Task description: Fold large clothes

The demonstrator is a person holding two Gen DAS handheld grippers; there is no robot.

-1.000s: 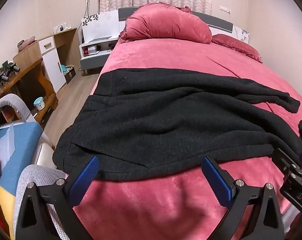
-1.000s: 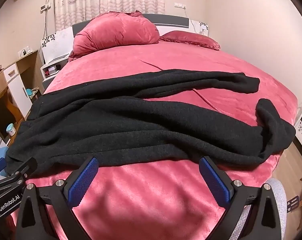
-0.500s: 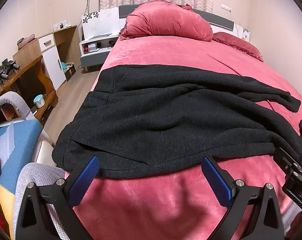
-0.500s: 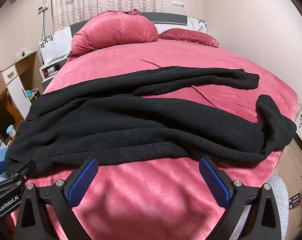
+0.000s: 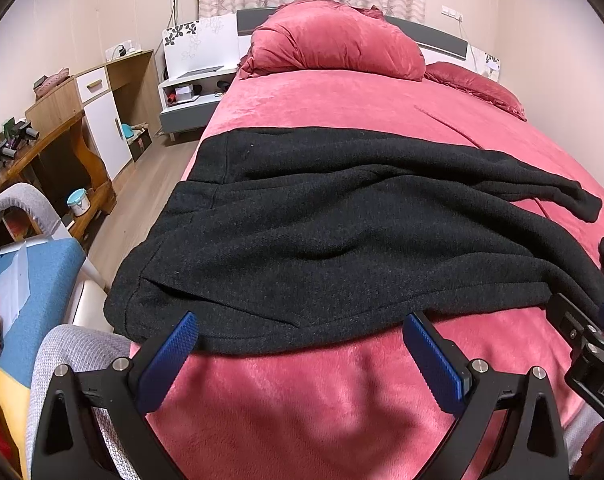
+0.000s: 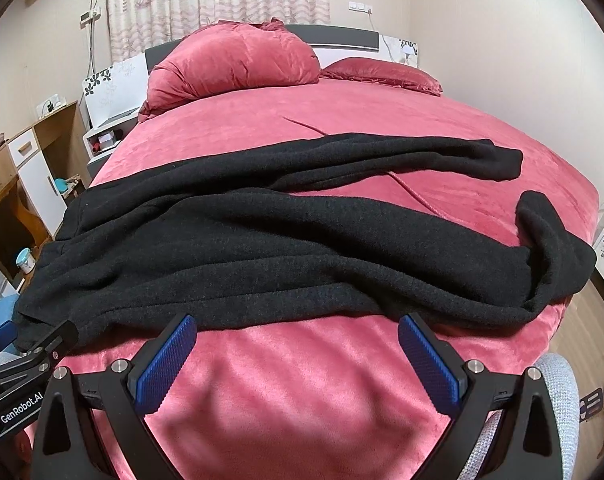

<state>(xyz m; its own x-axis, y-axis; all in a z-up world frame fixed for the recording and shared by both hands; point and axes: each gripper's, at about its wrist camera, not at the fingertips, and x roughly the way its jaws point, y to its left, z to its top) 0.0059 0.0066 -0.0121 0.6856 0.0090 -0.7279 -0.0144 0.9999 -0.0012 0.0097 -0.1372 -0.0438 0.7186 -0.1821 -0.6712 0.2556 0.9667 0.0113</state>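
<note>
A large black knitted garment (image 5: 322, 240) lies spread and rumpled across the red bed (image 5: 342, 400). It also shows in the right wrist view (image 6: 281, 248), with one sleeve (image 6: 442, 160) stretched to the right and another bunched at the bed's right edge (image 6: 554, 256). My left gripper (image 5: 302, 344) is open and empty, its blue pads level with the garment's near hem. My right gripper (image 6: 297, 344) is open and empty, also at the near hem. Each gripper shows at the edge of the other's view.
A big red pillow (image 5: 334, 44) and a flat one (image 5: 474, 84) lie at the headboard. A bedside table (image 5: 193, 96), a wooden desk (image 5: 49, 148) and a blue-cushioned chair (image 5: 29, 280) stand left of the bed. A wall is on the right.
Both grippers have moved forward toward the garment's near hem, so it fills more of each view. Both stay open. The garment has not moved.
</note>
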